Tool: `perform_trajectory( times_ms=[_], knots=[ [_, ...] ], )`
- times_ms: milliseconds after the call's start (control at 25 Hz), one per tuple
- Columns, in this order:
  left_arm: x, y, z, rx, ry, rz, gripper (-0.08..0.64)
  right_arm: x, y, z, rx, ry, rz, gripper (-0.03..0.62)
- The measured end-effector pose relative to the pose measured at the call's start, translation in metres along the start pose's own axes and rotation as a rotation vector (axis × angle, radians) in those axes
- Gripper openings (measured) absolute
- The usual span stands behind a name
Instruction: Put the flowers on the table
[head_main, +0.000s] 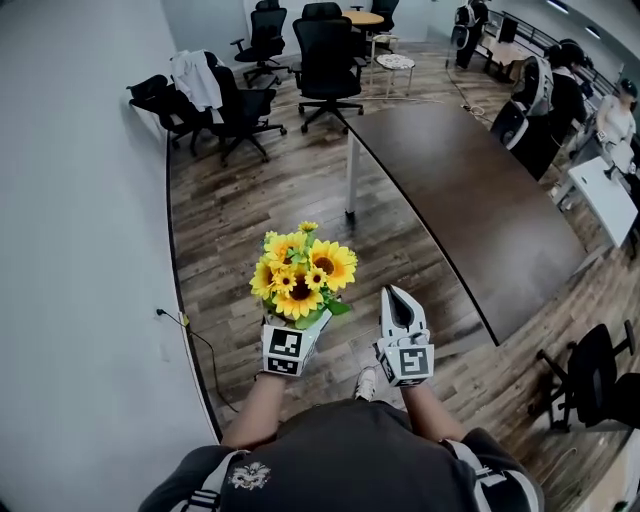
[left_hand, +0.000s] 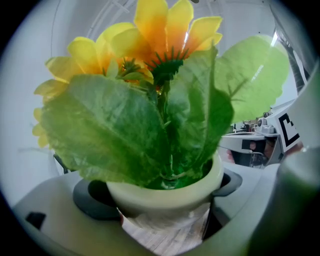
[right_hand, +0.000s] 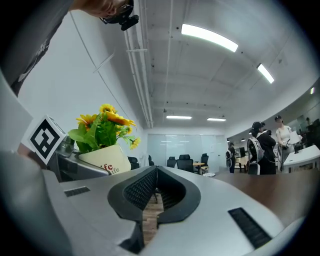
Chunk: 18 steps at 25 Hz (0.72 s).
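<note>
A bunch of yellow sunflowers (head_main: 300, 270) with green leaves stands in a cream pot (left_hand: 167, 192). My left gripper (head_main: 306, 326) is shut on the pot and holds it upright above the wooden floor, in front of the person's body. In the left gripper view the leaves and a bloom (left_hand: 165, 35) fill most of the frame. My right gripper (head_main: 394, 296) is beside it to the right, shut and with nothing in it. In the right gripper view the pot (right_hand: 102, 159) shows to the left. The long dark brown table (head_main: 470, 200) lies ahead and to the right.
A grey wall (head_main: 80, 250) runs along the left, with a socket and a cable (head_main: 200, 345) low down. Black office chairs (head_main: 325, 55) stand at the far end and one (head_main: 595, 380) at the right. People (head_main: 550, 95) stand by white desks at the far right.
</note>
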<state>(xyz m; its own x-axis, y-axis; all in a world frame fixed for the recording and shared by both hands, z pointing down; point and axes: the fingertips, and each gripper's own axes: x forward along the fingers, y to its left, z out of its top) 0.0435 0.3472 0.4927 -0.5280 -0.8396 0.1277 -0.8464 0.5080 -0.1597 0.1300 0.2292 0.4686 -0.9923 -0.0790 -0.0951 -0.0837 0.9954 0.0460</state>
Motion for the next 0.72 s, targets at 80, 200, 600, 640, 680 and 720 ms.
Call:
perform_trajectory(
  times_ms=[80,200,600,640,680,720],
  knots=[
    [0.012,0.0,0.004,0.013,0.002,0.001,0.54,0.011,-0.013,-0.001,0.009,-0.006,0.001,0.023],
    [0.027,0.003,0.007,0.016,0.014,0.015,0.54,0.025,-0.031,-0.001,0.02,-0.016,0.005,0.025],
    [0.073,0.002,0.003,0.027,0.025,0.053,0.54,0.054,-0.082,-0.03,0.056,-0.011,0.021,0.025],
    [0.078,0.001,0.003,0.025,0.028,0.052,0.54,0.057,-0.087,-0.032,0.058,-0.01,0.026,0.025],
    [0.082,0.0,0.001,0.028,0.033,0.049,0.54,0.059,-0.089,-0.033,0.059,-0.008,0.032,0.023],
    [0.085,-0.001,0.0,0.034,0.037,0.045,0.54,0.061,-0.092,-0.033,0.056,-0.006,0.04,0.023]
  ],
)
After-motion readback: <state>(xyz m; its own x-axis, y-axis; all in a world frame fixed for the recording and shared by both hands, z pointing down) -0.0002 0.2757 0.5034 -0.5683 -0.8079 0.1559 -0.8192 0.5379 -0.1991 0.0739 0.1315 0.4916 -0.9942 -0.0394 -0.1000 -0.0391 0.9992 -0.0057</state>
